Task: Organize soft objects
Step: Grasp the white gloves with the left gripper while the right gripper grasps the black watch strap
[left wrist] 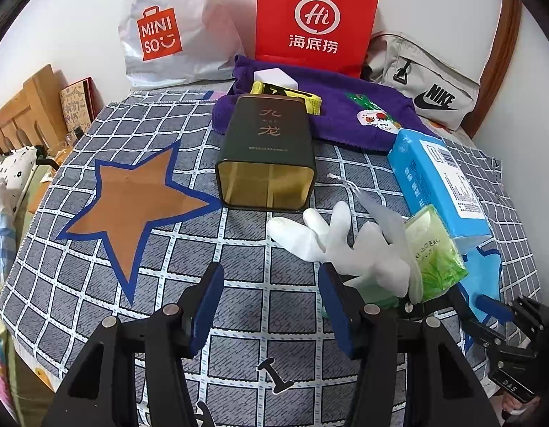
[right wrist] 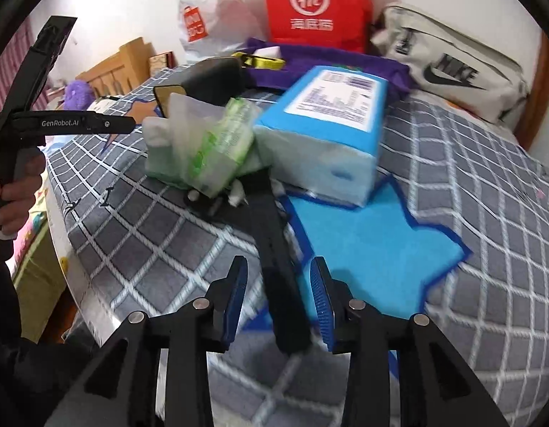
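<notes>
On the grey checked bedcover (left wrist: 210, 238), the soft things sit bunched at the near right. A pair of thin white disposable gloves (left wrist: 349, 249) lies draped against a small green-printed pack of tissues (left wrist: 436, 252). Just beyond them is a large blue plastic-wrapped pack of tissues (left wrist: 434, 174), whose near end rests on a blue star-shaped patch (right wrist: 374, 249). A dark green rectangular tin (left wrist: 267, 135) lies on its side in the middle, its open mouth facing near, and a brown star-shaped patch (left wrist: 132, 199) is to its left. A purple towel (left wrist: 345, 121) is spread at the far side. The left gripper (left wrist: 271, 306) hovers over bare cloth with its jaws wide and nothing between them, and the gloves are just off its right finger. The right gripper (right wrist: 278, 277) points at the green pack. A long black bar (right wrist: 274, 242) runs forward between its fingers to the pack's underside. The view is blurred, so I cannot tell whether the pads are clamping the bar or only straddling it. The sorting looks to be at an early stage, with the gloves and the small pack not yet separated. The next move probably calls for the left gripper to shift right and close low on the gloves, which are limp and will sag and drag. A high pinch could catch only one layer or pull the green pack along.
</notes>
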### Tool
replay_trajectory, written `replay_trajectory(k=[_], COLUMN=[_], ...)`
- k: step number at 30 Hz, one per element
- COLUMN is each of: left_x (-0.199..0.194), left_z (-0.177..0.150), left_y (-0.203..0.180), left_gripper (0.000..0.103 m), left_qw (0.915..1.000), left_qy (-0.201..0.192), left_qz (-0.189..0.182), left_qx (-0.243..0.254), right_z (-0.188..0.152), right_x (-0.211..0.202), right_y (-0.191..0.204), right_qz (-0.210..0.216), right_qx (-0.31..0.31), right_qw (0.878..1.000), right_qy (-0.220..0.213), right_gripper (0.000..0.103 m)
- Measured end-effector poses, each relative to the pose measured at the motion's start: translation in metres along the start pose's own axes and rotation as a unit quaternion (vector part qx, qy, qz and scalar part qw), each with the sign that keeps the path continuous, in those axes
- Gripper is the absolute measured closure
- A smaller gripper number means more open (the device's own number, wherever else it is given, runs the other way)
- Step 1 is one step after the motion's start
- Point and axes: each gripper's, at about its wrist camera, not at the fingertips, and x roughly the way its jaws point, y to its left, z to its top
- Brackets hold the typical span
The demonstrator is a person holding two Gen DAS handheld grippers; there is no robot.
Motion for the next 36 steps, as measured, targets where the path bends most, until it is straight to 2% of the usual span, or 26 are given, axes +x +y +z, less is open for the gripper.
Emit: replay_trajectory(k=[2, 5, 7, 9, 13, 17, 19, 23, 26, 30, 32, 33, 34, 36], left_x=[0.001, 0.003, 0.004, 0.005, 0.005, 0.014, 0.019, 0.026, 0.042, 0.059, 0.062, 0.062, 0.062, 0.061], left_z=[0.001, 0.003, 0.004, 0.004, 0.006, 0.01, 0.011, 0.013, 0.013, 0.011, 0.008, 0.007, 0.006, 0.005], left_y=[0.0, 0.0, 0.001, 0.002, 0.002, -0.004, -0.008, -0.016, -0.021, -0.028, -0.035, -0.038, -0.041, -0.044], left_gripper=[0.05, 0.05, 0.05, 0.05, 0.05, 0.05, 0.05, 0.05, 0.05, 0.05, 0.05, 0.052, 0.068, 0.088], left_qw=[1.0, 1.0, 1.0, 1.0, 0.9996, 0.9996, 0.9995, 0.9978, 0.9985, 0.9962, 0.9964, 0.9964, 0.996, 0.9942], left_qy=[0.001, 0.003, 0.004, 0.004, -0.001, 0.001, 0.009, 0.011, 0.022, 0.046, 0.042, 0.036, 0.032, 0.031], left_qz=[0.001, 0.006, 0.007, 0.003, -0.026, -0.027, -0.03, -0.065, -0.047, -0.069, -0.059, -0.053, -0.05, -0.066], left_qx=[0.002, 0.003, 0.002, 0.003, -0.003, -0.001, 0.003, 0.012, 0.018, 0.025, 0.046, 0.056, 0.066, 0.08], right_z=[0.007, 0.007, 0.006, 0.005, 0.0, -0.006, -0.01, -0.013, -0.011, -0.008, -0.005, -0.004, -0.002, -0.001], right_x=[0.014, 0.02, 0.019, 0.014, -0.001, -0.014, -0.018, -0.018, -0.014, -0.008, -0.006, -0.006, -0.004, -0.003], right_y=[0.004, 0.013, 0.014, 0.009, 0.003, -0.002, -0.007, -0.021, -0.028, -0.026, -0.024, -0.024, -0.023, -0.023], right_qz=[0.005, -0.018, -0.033, -0.025, -0.025, -0.005, -0.011, -0.024, -0.028, -0.025, -0.024, -0.024, -0.023, -0.024], right_qx=[-0.006, -0.034, -0.039, -0.031, -0.019, -0.01, -0.002, 0.022, 0.033, 0.032, 0.032, 0.032, 0.034, 0.036], right_qw=[1.0, 0.999, 0.999, 0.999, 0.999, 1.0, 1.0, 0.999, 0.999, 0.999, 0.999, 0.999, 0.999, 0.999], right_qy=[0.011, 0.001, -0.003, -0.002, -0.012, -0.017, -0.017, -0.011, -0.006, -0.002, -0.001, -0.001, 0.0, 0.001], right_gripper=[0.065, 0.066, 0.081, 0.083, 0.083, 0.083, 0.083, 0.083, 0.083, 0.083, 0.083, 0.083, 0.083, 0.083])
